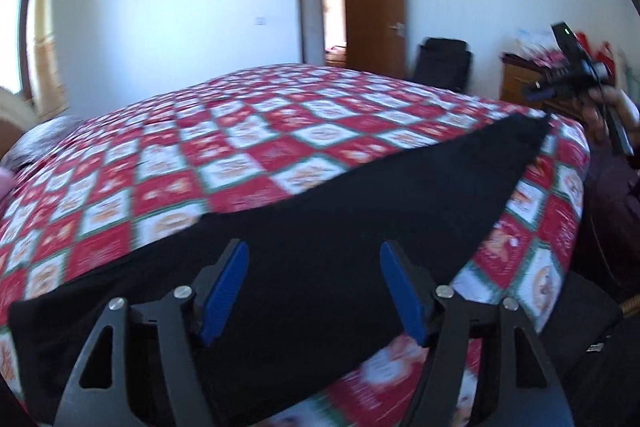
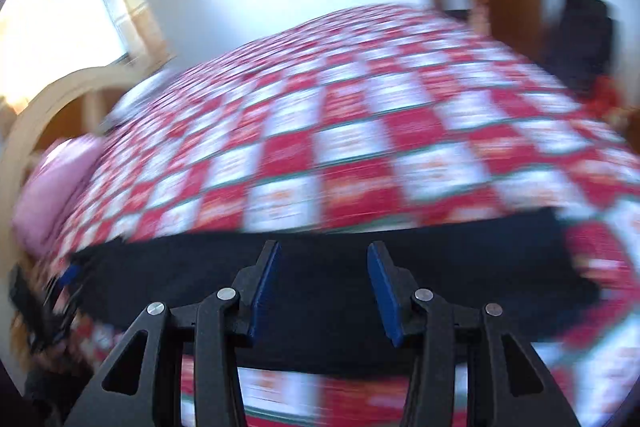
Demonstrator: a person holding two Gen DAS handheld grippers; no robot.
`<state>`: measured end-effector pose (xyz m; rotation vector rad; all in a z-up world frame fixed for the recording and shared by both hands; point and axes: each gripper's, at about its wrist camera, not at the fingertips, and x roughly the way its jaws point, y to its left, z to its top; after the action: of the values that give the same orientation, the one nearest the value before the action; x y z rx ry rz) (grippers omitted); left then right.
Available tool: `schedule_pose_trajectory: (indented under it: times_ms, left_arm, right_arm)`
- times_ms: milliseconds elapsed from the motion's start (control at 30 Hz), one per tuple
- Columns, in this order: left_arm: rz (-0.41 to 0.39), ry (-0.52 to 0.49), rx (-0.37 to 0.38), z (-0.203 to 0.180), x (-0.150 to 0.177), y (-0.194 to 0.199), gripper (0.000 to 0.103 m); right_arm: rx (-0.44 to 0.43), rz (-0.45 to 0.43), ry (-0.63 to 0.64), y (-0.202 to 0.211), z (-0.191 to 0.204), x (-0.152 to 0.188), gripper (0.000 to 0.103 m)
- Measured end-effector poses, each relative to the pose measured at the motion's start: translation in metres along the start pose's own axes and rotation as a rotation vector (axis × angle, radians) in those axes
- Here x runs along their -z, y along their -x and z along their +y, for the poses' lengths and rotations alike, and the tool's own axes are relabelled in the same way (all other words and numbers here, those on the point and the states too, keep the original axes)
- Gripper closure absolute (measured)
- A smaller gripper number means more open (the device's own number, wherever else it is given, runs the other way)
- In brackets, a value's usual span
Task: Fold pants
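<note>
Black pants [image 1: 340,211] flat, long strip across checked bedspread [image 1: 240,131].

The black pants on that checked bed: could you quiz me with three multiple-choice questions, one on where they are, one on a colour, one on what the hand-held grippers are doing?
1. Where do the pants lie?
A. along the near edge of the bed
B. on the chair
C. on the floor

2. What colour are the pads on the fingers of the left hand-held gripper?
A. yellow
B. blue
C. white

3. How does the right hand-held gripper stand?
A. shut on the pants
B. shut on the bedspread
C. open, holding nothing

Answers:
1 A: the dark cloth stretches across the red and white bedspread closest to both cameras.
2 B: both pads show blue against the black cloth.
3 C: a wide gap shows between its fingers, with nothing between them.
</note>
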<state>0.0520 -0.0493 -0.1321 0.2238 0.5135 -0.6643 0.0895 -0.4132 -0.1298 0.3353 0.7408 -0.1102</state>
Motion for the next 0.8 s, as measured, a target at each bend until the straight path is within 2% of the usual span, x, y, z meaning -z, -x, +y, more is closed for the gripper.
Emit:
schedule_pose_trajectory:
  times_ms: [67,133,267,333,367,433,500,567,667,800]
  left_arm:
    - [0.012,-0.043,0.042,-0.022,-0.003,-0.010,0.033]
    - [0.034,-0.078,0.077,-0.040,-0.005,-0.022,0.039]
    - [0.085,-0.134,0.098,-0.059,-0.004,-0.041,0.041]
    - [0.115,-0.151,0.094,-0.061,-0.002,-0.050,0.044]
    - [0.133,-0.156,0.086,-0.062,0.000,-0.054,0.052]
    - [0.146,-0.140,0.092,-0.060,0.001,-0.057,0.056]
    - [0.154,-0.121,0.090,-0.057,-0.002,-0.056,0.074]
    - [0.161,-0.090,0.107,-0.052,-0.005,-0.054,0.089]
    - [0.165,-0.061,0.136,-0.048,-0.005,-0.052,0.091]
    - [0.171,-0.035,0.172,-0.044,0.001,-0.051,0.092]
  right_arm:
    - [0.043,-0.021,-0.100,0.018,-0.045,0.000,0.056]
    - [0.066,-0.028,-0.157,0.029,-0.074,0.004,0.056]
    - [0.070,-0.019,-0.206,0.033,-0.100,0.017,0.056]
    - [0.041,-0.001,-0.230,0.023,-0.106,0.022,0.056]
    - [0.037,0.002,-0.236,0.018,-0.108,0.023,0.056]
    - [0.012,0.000,-0.232,0.013,-0.108,0.029,0.061]
    - [0.005,-0.018,-0.225,0.011,-0.106,0.030,0.090]
    - [0.002,-0.038,-0.218,0.014,-0.104,0.031,0.091]
    - [0.028,-0.064,-0.177,0.025,-0.098,0.031,0.093]
    - [0.082,-0.029,-0.138,0.022,-0.099,0.039,0.093]
